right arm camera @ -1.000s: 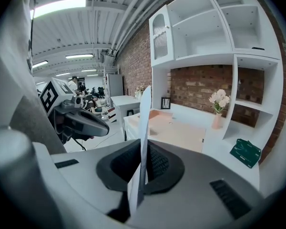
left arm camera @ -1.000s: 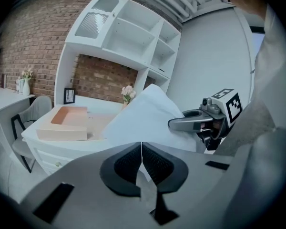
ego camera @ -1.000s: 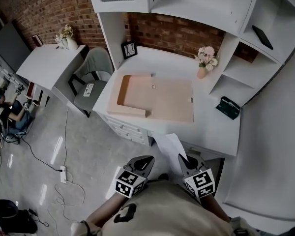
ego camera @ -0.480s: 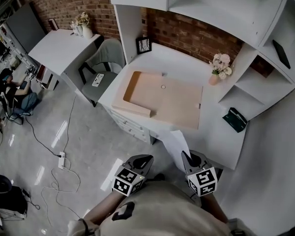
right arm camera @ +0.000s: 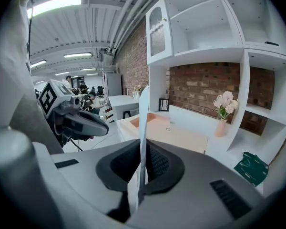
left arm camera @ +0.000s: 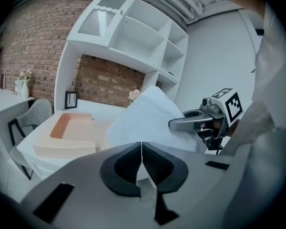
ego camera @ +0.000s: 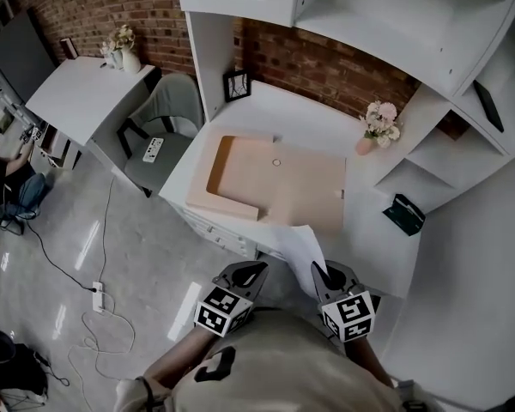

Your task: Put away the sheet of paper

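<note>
A white sheet of paper (ego camera: pixel 302 249) stands up from my right gripper (ego camera: pixel 324 279), which is shut on its lower edge; it shows edge-on as the sheet (right arm camera: pixel 143 142) in the right gripper view and broadside as the sheet (left arm camera: pixel 145 120) in the left gripper view. My left gripper (ego camera: pixel 247 275) is shut with nothing between its jaws, held left of the paper. Ahead on the white desk (ego camera: pixel 360 230) lies a tan flat box (ego camera: pixel 279 183) with a raised tray part at its left.
A pink vase of flowers (ego camera: pixel 376 123) and a small framed picture (ego camera: pixel 235 84) stand at the desk's back. A green pouch (ego camera: pixel 403 214) lies on a low shelf at right. A grey chair (ego camera: pixel 159 123) and second white table (ego camera: pixel 81 93) are at left. Cables run across the floor.
The view has swung and the desk now sits closer below me. Both grippers keep their places, the right still holding the sheet upright.
</note>
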